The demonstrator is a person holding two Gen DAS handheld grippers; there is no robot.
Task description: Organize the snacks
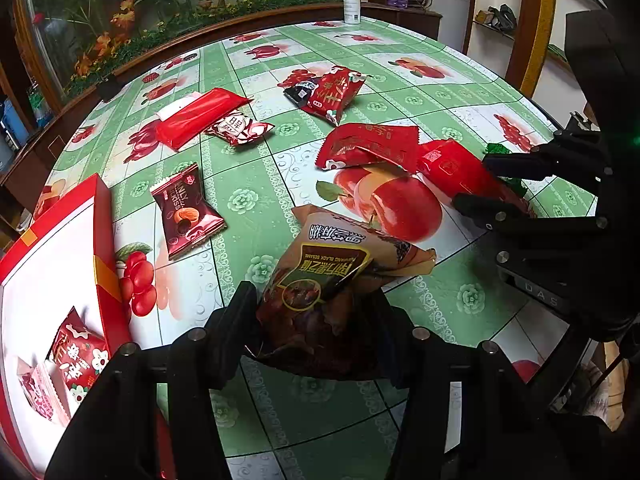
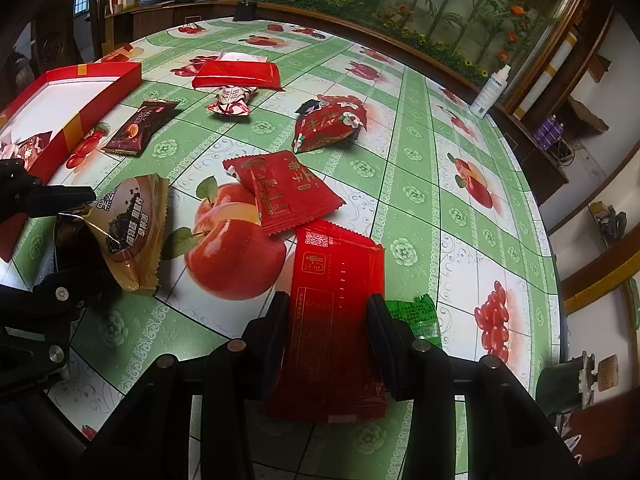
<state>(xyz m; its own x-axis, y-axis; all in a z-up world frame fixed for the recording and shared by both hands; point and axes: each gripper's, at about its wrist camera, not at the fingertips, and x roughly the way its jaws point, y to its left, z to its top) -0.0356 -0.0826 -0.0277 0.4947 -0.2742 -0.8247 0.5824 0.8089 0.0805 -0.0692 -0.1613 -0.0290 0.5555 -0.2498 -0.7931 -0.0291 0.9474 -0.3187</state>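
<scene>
Your left hand-held gripper (image 1: 316, 320) is clamped on a brown sesame-snack packet (image 1: 340, 264), glossy, crumpled at the pinched end, with a dark label panel and yellow border; its far end tilts up off the desk (image 1: 248, 168). Your right hand-held gripper (image 2: 328, 332) has a flat, shiny red packet (image 2: 336, 304) between its narrowed jaws, fingers (image 2: 276, 328) against both long edges, printed with a QR code and fine gold text. Just right of it peeks a green wrapper (image 2: 416, 316). Ahead of it lie two more red sachets (image 2: 280, 192). Far left of it sits the red box (image 2: 80, 96) with white floor.
</scene>
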